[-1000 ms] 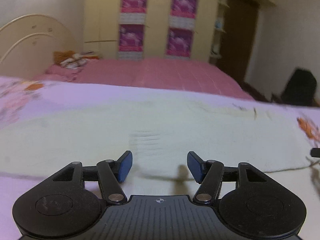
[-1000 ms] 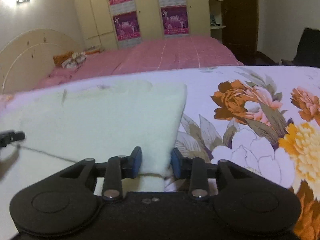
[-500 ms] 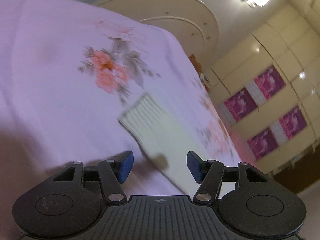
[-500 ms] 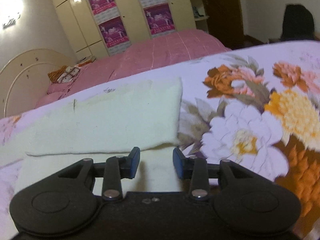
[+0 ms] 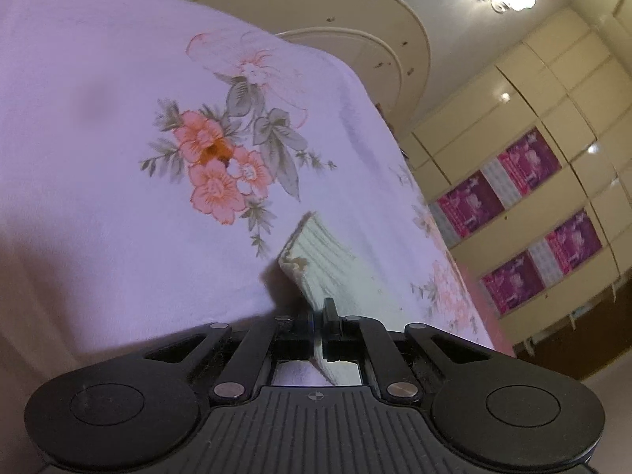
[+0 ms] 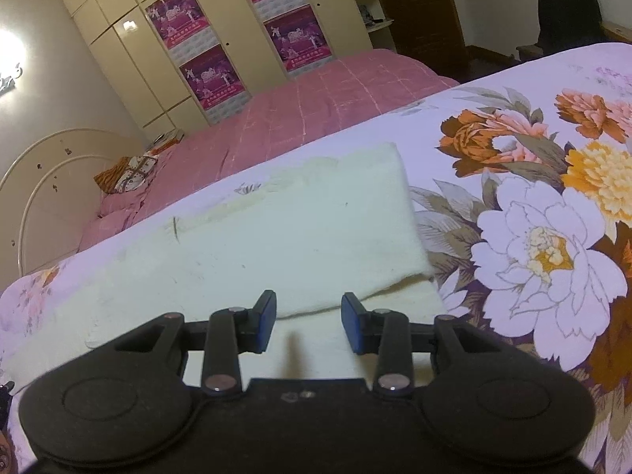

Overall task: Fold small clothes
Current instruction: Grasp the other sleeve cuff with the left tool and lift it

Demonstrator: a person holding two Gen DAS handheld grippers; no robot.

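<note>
A cream knitted garment (image 6: 296, 229) lies folded over itself on the lilac flowered sheet (image 6: 533, 237). In the right wrist view its upper layer ends in a soft edge just ahead of my right gripper (image 6: 308, 318). That gripper is open and hovers over the lower layer, its blue pads (image 6: 265, 314) clear of the cloth. In the left wrist view, which is rolled sideways, the garment's ribbed end (image 5: 320, 249) runs down into my left gripper (image 5: 318, 316). The left gripper is shut on the edge of the cloth.
A second bed with a pink cover (image 6: 316, 106) and a cream headboard (image 6: 51, 181) stands beyond the sheet. Cream wardrobes with purple posters (image 6: 205, 67) line the back wall. A dark chair (image 6: 568, 4) and a brown door (image 6: 418, 8) are at the far right.
My left gripper swung from the garment's middle to its ribbed end, rolled sideways, and closed on the cloth. My right gripper let go of the edge, rolled, and now hovers above the folded layers.
</note>
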